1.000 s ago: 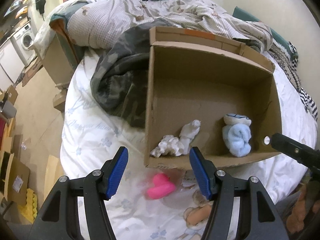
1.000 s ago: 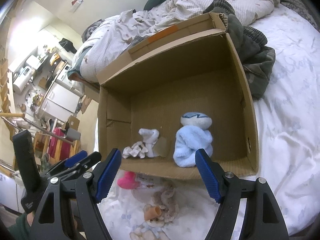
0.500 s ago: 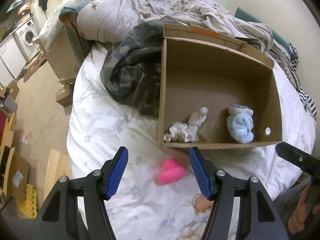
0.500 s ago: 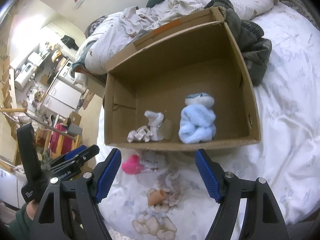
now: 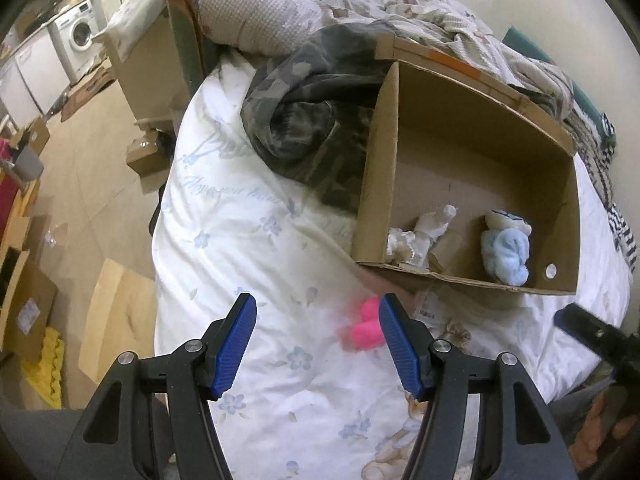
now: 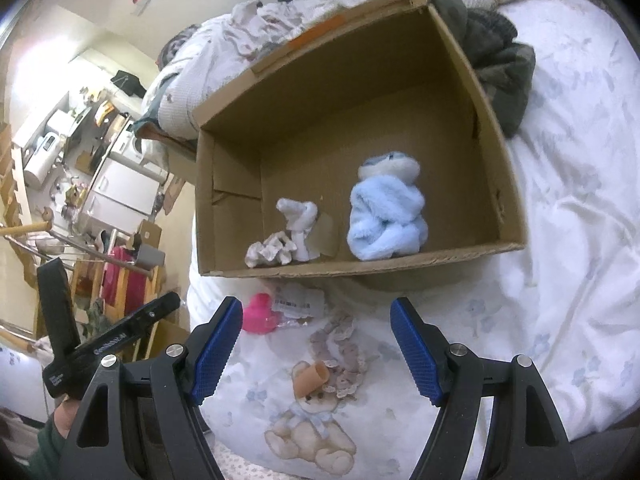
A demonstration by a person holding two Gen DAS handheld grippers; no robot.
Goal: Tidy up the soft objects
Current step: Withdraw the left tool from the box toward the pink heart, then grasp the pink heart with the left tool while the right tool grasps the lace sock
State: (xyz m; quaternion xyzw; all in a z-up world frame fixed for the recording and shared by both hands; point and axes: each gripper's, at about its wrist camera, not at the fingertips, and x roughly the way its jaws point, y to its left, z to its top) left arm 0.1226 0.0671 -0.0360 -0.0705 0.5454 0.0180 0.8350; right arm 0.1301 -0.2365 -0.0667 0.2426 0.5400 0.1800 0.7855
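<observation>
With my left gripper [image 5: 316, 338] spread empty beside the pink soft toy [image 5: 364, 330], I next centre over it and pinch for the cardboard box [image 5: 468, 280].

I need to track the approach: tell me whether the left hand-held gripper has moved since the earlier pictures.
Yes. The left hand-held gripper has drawn back from the cardboard box, toward the pink toy.

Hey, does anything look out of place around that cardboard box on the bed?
Yes. A pink soft item lies on the bedsheet outside the cardboard box, while the white piece and blue piece are already inside.
</observation>
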